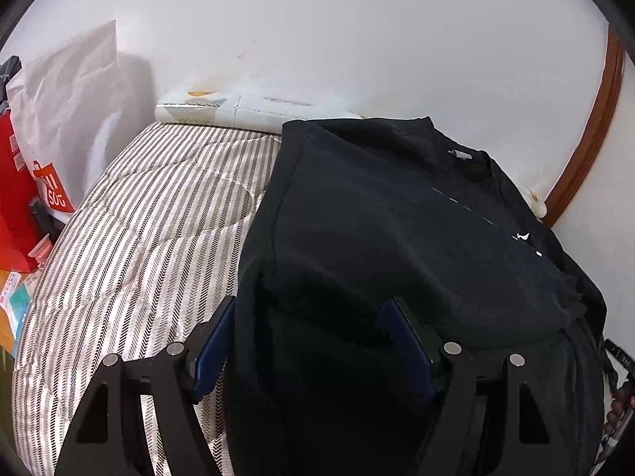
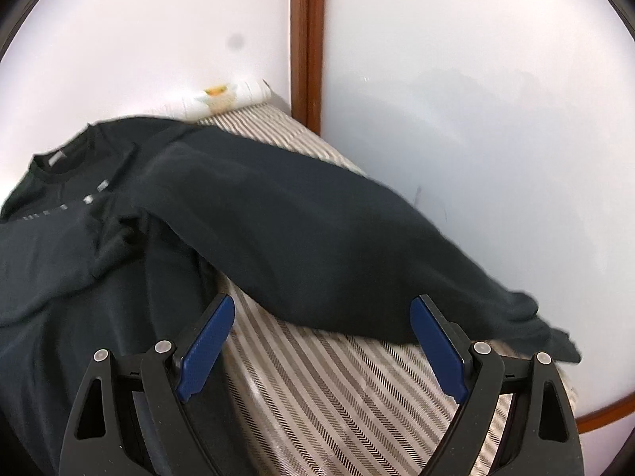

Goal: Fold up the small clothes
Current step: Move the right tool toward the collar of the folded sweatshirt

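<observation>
A black long-sleeved shirt [image 1: 377, 214] lies on a striped bed cover [image 1: 151, 214], neck toward the far wall, with its left part folded over its middle. My left gripper [image 1: 309, 309] is open, its blue pads either side of the shirt's near left edge, just above the cloth. In the right wrist view the shirt [image 2: 99, 246] spreads to the left and its right sleeve [image 2: 317, 246] stretches out to the right along the wall. My right gripper [image 2: 321, 309] is open and empty above the striped cover [image 2: 337, 388], just short of the sleeve.
White walls close the bed at the far end and on the right, with a brown wooden trim [image 2: 307, 39] in the corner. A white pillow [image 1: 238, 109] lies at the head. A red and white shopping bag [image 1: 47, 158] stands left of the bed.
</observation>
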Demonstrator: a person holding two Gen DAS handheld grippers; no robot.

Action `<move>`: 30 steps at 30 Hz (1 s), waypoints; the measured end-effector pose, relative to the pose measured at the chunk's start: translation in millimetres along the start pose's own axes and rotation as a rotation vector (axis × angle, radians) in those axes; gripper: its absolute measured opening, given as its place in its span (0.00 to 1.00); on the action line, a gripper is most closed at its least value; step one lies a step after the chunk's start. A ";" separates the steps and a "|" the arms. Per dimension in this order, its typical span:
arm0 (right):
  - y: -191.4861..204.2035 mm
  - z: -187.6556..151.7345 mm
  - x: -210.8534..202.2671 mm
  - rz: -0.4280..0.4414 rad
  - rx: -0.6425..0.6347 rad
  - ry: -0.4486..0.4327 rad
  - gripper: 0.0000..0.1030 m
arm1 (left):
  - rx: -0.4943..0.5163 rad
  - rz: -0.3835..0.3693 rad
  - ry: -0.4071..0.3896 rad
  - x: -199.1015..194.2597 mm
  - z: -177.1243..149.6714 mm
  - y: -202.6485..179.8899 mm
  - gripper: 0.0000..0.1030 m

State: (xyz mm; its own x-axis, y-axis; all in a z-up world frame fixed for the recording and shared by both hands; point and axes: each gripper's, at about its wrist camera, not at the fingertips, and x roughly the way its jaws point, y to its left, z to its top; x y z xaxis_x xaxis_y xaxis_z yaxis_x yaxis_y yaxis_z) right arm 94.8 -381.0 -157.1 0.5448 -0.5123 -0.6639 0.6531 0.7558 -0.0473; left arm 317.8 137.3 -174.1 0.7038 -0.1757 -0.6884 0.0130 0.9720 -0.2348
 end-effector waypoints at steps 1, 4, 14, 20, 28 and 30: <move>-1.4 3.0 -5.0 0.007 0.007 -0.008 0.87 | 0.001 -0.002 -0.001 -0.6 -0.1 -0.5 0.71; -7.7 11.1 -22.7 0.019 0.022 -0.040 0.87 | 0.003 -0.004 -0.003 -1.1 -0.2 -1.5 0.71; -25.2 -14.4 -48.1 -0.032 -0.068 -0.053 0.87 | 0.017 0.006 0.015 3.5 -3.3 -1.9 0.71; -39.9 -26.7 -39.5 0.021 -0.103 -0.031 0.87 | 0.047 -0.006 0.004 -5.7 -7.2 -10.0 0.71; -58.1 -27.8 20.1 -0.006 -0.082 0.080 0.86 | 0.082 0.014 0.062 -26.5 -14.9 -29.8 0.71; -63.1 -24.5 32.3 -0.002 -0.059 0.091 0.85 | 0.086 0.008 0.080 -39.6 -23.9 -31.2 0.71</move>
State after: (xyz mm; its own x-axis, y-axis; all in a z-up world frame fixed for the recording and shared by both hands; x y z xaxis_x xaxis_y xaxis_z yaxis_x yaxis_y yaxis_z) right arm 58.3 -435.2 -193.8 0.4915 -0.4768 -0.7288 0.6206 0.7788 -0.0910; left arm 272.6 110.2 -156.0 0.6454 -0.1763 -0.7432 0.0710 0.9826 -0.1714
